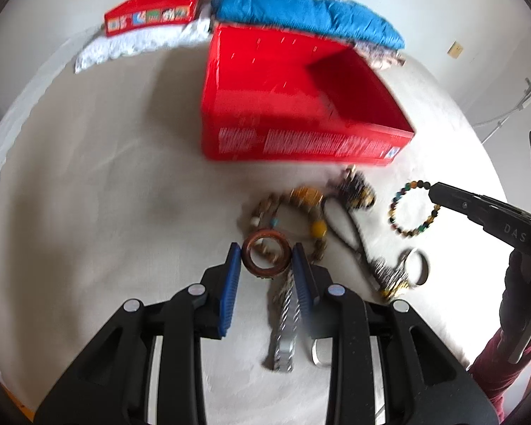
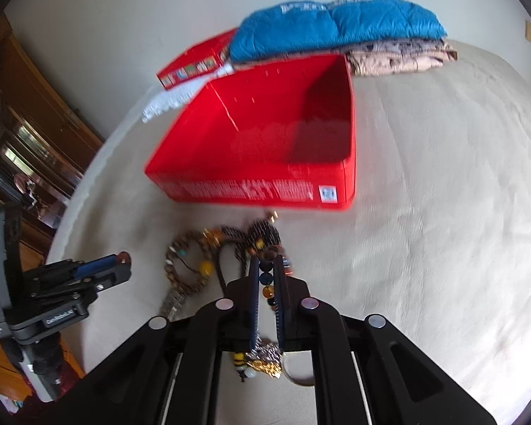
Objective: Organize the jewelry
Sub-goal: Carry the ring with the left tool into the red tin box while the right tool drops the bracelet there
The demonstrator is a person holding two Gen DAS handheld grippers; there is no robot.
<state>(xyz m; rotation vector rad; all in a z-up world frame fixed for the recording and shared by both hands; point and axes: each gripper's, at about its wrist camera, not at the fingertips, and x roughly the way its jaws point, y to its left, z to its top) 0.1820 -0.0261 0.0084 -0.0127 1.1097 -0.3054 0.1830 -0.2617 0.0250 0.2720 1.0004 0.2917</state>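
Observation:
An open red box [image 1: 293, 106] [image 2: 265, 141] sits on the beige bed. In front of it lies a heap of jewelry: a wooden bead necklace [image 1: 301, 205], a dark cord necklace [image 1: 347, 219], a silver watch band [image 1: 285, 333]. My left gripper [image 1: 266, 256] is shut on a brown wooden bangle [image 1: 266, 258], held by its sides. My right gripper [image 2: 267, 265] is shut on a multicolour bead bracelet [image 2: 267, 283], which hangs from its tip in the left wrist view [image 1: 412, 209].
A blue quilt [image 1: 301, 10] on folded cloth lies behind the box. A smaller red box lid [image 1: 152, 10] rests on white lace at the back left. Wooden furniture [image 2: 24, 134] stands left of the bed.

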